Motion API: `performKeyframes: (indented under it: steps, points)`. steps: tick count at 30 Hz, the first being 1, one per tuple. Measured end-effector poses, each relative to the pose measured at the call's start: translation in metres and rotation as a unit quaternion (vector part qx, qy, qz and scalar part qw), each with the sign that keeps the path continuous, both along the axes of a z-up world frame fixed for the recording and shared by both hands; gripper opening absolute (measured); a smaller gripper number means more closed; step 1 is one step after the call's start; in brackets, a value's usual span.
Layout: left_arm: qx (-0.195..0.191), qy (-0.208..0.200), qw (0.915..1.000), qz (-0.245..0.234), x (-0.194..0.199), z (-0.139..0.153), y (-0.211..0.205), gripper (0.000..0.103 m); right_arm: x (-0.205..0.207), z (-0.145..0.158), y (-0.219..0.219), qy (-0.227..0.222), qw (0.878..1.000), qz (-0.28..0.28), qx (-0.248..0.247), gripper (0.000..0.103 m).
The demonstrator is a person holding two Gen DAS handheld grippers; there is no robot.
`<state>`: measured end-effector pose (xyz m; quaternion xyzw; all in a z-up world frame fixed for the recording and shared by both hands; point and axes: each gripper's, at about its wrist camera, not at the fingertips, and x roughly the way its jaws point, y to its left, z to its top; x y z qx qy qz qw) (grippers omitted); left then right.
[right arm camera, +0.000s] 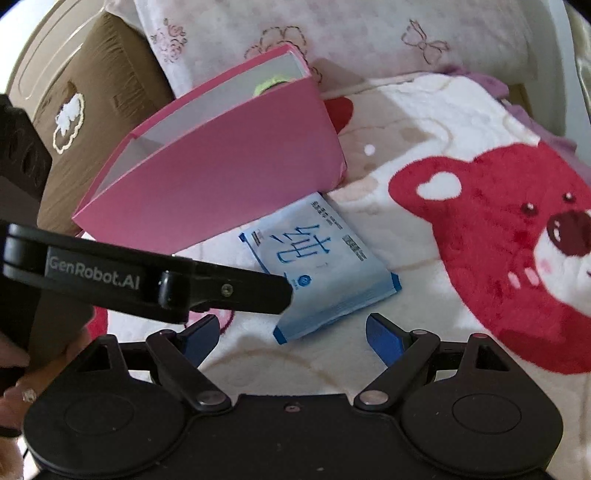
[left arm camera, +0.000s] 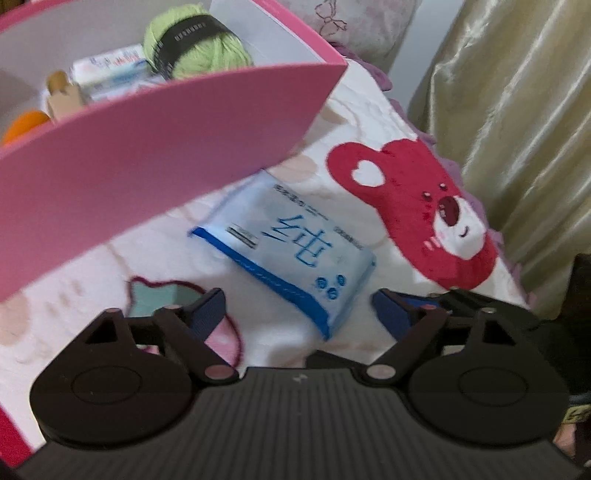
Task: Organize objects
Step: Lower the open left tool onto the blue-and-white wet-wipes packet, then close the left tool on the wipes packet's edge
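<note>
A blue tissue pack (left arm camera: 291,254) lies flat on the blanket beside the pink box (left arm camera: 147,158); it also shows in the right wrist view (right arm camera: 325,273). The pink box (right arm camera: 229,177) holds a green yarn ball (left arm camera: 195,40), a white packet (left arm camera: 110,72) and an orange item (left arm camera: 26,123). My left gripper (left arm camera: 297,306) is open and empty just short of the pack. My right gripper (right arm camera: 291,332) is open and empty, close to the pack's near edge. The left gripper's black body (right arm camera: 147,284) crosses the right wrist view and covers the pack's left corner.
The white blanket has a red bear print (left arm camera: 424,214), also in the right wrist view (right arm camera: 509,258). A gold curtain (left arm camera: 517,110) hangs at the right. A brown pillow (right arm camera: 85,110) and a floral pillow (right arm camera: 332,33) lie behind the box.
</note>
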<state>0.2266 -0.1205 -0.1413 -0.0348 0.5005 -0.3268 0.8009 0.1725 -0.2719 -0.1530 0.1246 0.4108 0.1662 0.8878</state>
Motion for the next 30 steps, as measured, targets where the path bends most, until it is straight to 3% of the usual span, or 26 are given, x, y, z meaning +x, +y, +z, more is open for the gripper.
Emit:
performKeyframes:
  steps: [2, 4, 7, 9, 10, 12, 16, 19, 21, 23, 26, 29, 30]
  points:
    - [-0.014, 0.013, 0.9998, -0.007, -0.001, -0.006, -0.004, 0.057, -0.001, -0.002, 0.003, -0.008, 1.000, 0.010, -0.016, 0.086]
    - [-0.022, 0.026, 0.9994, -0.006, 0.000, -0.013, -0.007, 0.047, -0.002, -0.004, 0.008, -0.023, 0.998, 0.024, -0.045, 0.081]
    - [-0.039, 0.040, 0.9985, 0.005, 0.001, -0.022, -0.012, 0.031, -0.003, -0.005, 0.014, -0.039, 0.995, 0.037, -0.083, 0.064]
    - [-0.050, 0.043, 0.9978, 0.007, 0.000, -0.023, -0.014, 0.027, -0.004, -0.005, 0.015, -0.046, 0.993, 0.034, -0.107, 0.047]
    - [-0.054, 0.045, 0.9975, 0.006, -0.002, -0.023, -0.015, 0.025, -0.004, -0.004, 0.015, -0.049, 0.991, 0.037, -0.118, 0.047]
    - [-0.059, 0.044, 0.9973, 0.001, -0.005, -0.022, -0.018, 0.021, -0.007, -0.002, 0.011, -0.050, 0.991, 0.048, -0.115, 0.028]
    - [-0.070, 0.050, 0.9963, -0.013, -0.007, -0.014, -0.013, 0.022, -0.015, 0.001, 0.001, -0.048, 0.987, 0.052, -0.147, 0.009]
    - [-0.035, 0.006, 0.9994, -0.003, -0.008, -0.004, -0.005, 0.027, -0.014, 0.005, -0.011, -0.053, 0.983, 0.036, -0.175, 0.008]
    - [-0.030, 0.000, 0.9995, 0.003, -0.004, -0.001, 0.000, 0.029, -0.009, 0.008, -0.020, -0.049, 0.983, 0.017, -0.174, 0.008]
    - [-0.035, 0.004, 0.9992, 0.020, 0.000, -0.001, 0.005, 0.047, -0.005, 0.010, -0.027, -0.041, 0.984, 0.007, -0.170, 0.008]
    - [-0.023, -0.011, 0.9989, 0.039, 0.003, -0.003, 0.008, 0.054, -0.007, 0.016, -0.030, -0.043, 0.987, 0.022, -0.156, 0.017]
    - [-0.017, -0.010, 0.9986, 0.050, 0.007, -0.011, 0.006, 0.055, -0.014, 0.024, -0.031, -0.059, 0.989, 0.026, -0.132, 0.055]
    - [-0.017, -0.007, 0.9984, 0.053, 0.008, -0.015, 0.005, 0.055, -0.015, 0.026, -0.032, -0.065, 0.990, 0.022, -0.125, 0.063]
